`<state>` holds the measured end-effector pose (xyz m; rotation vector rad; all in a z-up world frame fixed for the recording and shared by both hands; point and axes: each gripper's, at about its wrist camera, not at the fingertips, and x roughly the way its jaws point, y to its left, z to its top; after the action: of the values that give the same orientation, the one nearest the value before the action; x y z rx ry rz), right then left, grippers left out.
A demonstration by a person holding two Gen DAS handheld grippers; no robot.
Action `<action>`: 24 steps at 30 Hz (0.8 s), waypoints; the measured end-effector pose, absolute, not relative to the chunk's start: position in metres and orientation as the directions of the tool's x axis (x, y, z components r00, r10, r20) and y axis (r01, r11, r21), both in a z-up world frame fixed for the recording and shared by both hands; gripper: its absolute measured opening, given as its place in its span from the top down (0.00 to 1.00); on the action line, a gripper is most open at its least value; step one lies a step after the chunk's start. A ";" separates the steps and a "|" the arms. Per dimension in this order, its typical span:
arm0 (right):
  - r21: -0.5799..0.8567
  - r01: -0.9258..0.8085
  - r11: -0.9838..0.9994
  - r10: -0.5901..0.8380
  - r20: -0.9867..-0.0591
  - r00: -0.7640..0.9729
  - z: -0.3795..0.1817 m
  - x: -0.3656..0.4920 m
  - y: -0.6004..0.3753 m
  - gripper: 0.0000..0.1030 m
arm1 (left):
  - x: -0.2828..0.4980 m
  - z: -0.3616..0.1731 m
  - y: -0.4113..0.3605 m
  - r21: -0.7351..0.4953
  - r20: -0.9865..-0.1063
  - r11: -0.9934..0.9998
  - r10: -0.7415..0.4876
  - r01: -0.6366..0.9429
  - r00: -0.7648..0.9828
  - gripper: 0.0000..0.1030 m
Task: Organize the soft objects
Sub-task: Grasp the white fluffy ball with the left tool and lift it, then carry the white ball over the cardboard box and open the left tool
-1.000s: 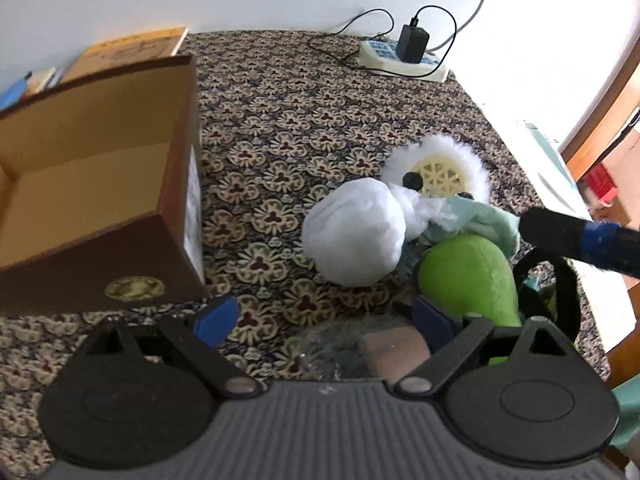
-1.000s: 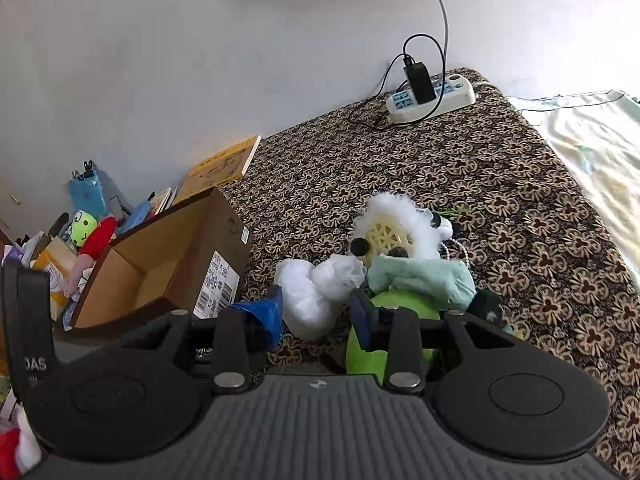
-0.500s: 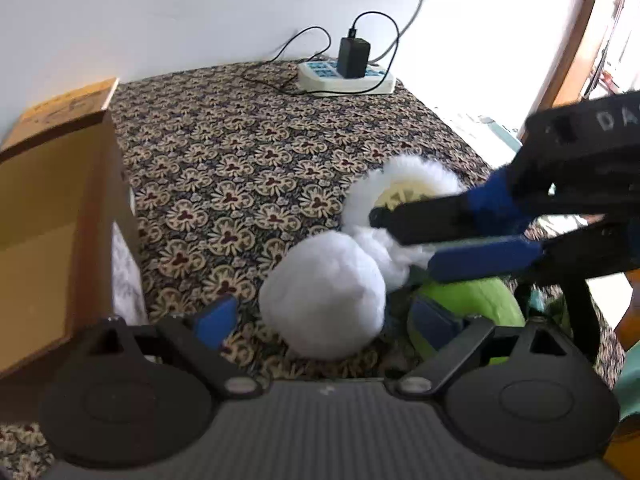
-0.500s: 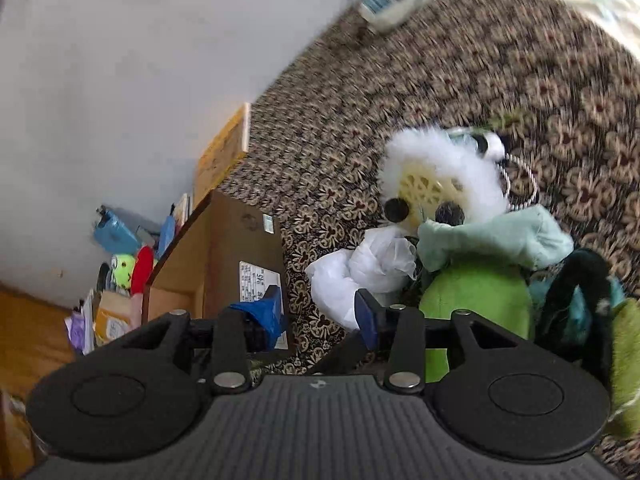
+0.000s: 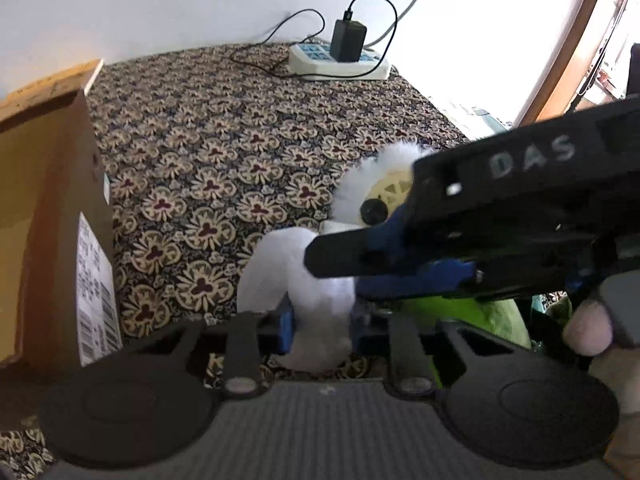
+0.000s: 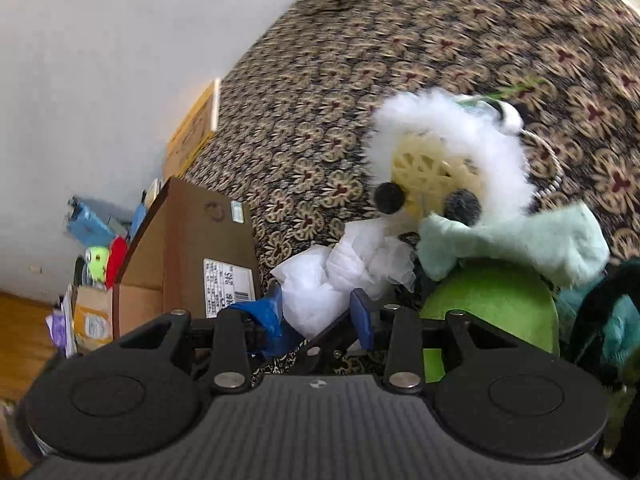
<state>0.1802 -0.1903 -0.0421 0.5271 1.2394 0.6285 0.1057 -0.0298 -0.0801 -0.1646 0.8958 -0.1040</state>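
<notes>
Patterned table (image 5: 224, 152) fills both views, wall behind it. Open cardboard box (image 5: 52, 216) stands at the left edge, empty as far as the inside shows, label facing the pile; likely the destination. Pile of soft things sits right of the box, apart from it: green plush (image 6: 492, 300) under a pale mint cloth (image 6: 516, 240), a white fluffy toy (image 6: 448, 148) with a cream lattice face and 2 dark pom-poms behind, and a white bundle (image 6: 340, 276) at the near left of the pile, resting on the table and touching the fluffy toy. Power strip (image 5: 340, 62) with a black charger sits at the far edge, well clear. Left gripper (image 5: 322, 326) has just been closing and now pinches the near lobe of the white bundle, jaws narrow, fabric bulging round the blue pads. Right gripper (image 6: 318, 316) has also just been closing; its jaws sit narrow on the same bundle's lower end, pads touching the fabric. In the left view the right gripper crosses over the pile from the right. Judgement: bundle looks light, limp, very compressible, not fragile; thin crinkled surface may slip or pull loose, so take a deep fold near the middle, not a stray edge. 2 grips on 1 bundle may stretch it.
</notes>
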 end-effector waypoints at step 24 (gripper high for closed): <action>0.531 -0.730 0.430 0.888 -0.393 0.237 0.082 0.125 -0.088 0.96 | 0.019 0.072 0.059 -0.086 -0.508 0.993 0.024 -0.079 0.861 0.88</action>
<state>0.1255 -0.0878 0.0821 0.2573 0.7189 1.1259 0.0187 0.0588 0.0719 -0.1049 0.5307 0.0542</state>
